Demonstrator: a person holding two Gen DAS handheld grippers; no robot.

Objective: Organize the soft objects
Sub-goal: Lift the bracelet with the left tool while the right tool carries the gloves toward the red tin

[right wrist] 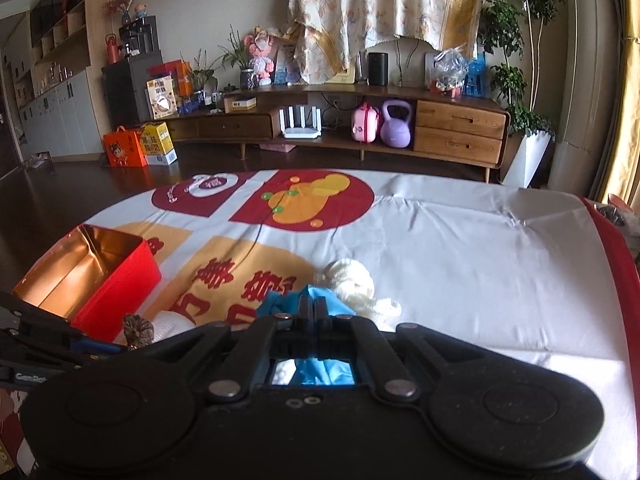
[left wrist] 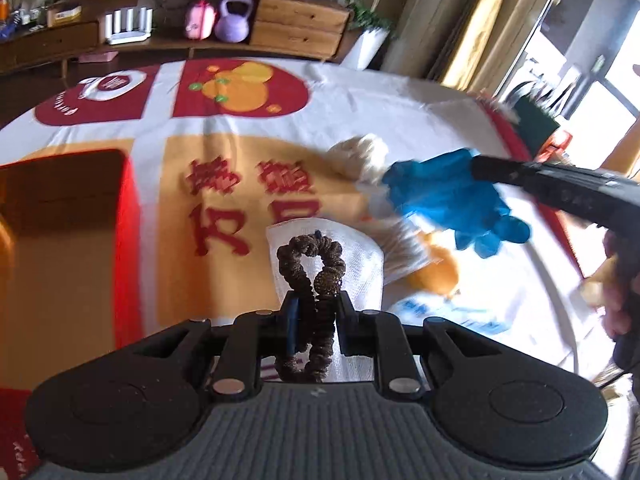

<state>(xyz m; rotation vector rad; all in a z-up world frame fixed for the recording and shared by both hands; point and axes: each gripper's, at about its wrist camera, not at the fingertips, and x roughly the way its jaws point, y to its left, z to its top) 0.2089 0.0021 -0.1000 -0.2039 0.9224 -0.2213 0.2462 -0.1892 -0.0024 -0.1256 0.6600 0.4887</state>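
My left gripper (left wrist: 316, 304) is shut on a brown hair scrunchie (left wrist: 310, 264) and holds it above a white gauze cloth (left wrist: 360, 256). My right gripper (right wrist: 314, 304) is shut on a blue glove (right wrist: 280, 300), which hangs blurred in the left wrist view (left wrist: 444, 196). A cream woolly item (right wrist: 352, 280) lies on the table just beyond the glove; it also shows in the left wrist view (left wrist: 364, 156). An open red tin box (right wrist: 100, 272) with a gold inside stands at the left; it also shows in the left wrist view (left wrist: 64, 216).
The table wears a white cloth (right wrist: 460, 260) with red and yellow prints. An orange soft item (left wrist: 436, 276) lies by the gauze. A wooden sideboard (right wrist: 360, 120) with a purple kettlebell stands beyond the table. Curtains and plants are at the right.
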